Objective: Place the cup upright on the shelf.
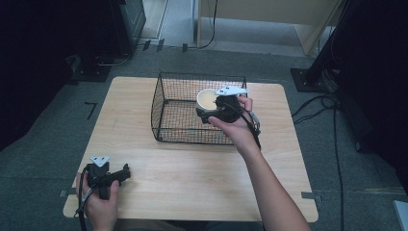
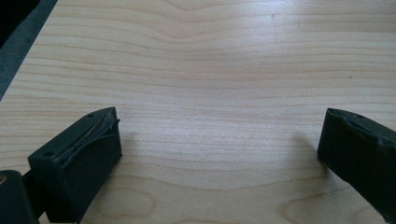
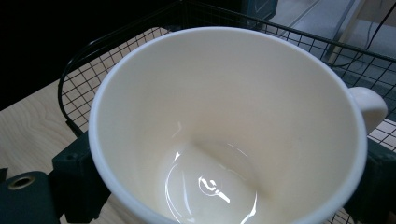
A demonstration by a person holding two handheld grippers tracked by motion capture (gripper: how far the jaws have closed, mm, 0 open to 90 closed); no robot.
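The right gripper is clamped on a cream mug, one black jaw pressed against each outer side of its wall, as the right gripper view shows along the rim. In the high view the mug hangs inside the black wire basket, toward its right half, held above the mesh floor as far as can be judged. Its handle sticks out to one side, close to the far wires.

The main risk is a slip. The jaws grip a smooth, glazed, tapering wall, so a small loosening of the squeeze could let the mug drop onto the mesh and chip or tip over. A second risk is the handle or rim knocking the basket wires if the hand swings sideways, which could twist the mug in the grip or drag the light basket across the wooden table. Letting go while the mug is tilted would probably leave it rolling onto its side.

The left gripper rests near the table's front left corner with its jaws spread wide and nothing between them, well apart from the basket, so it cannot steady the basket if it shifts.
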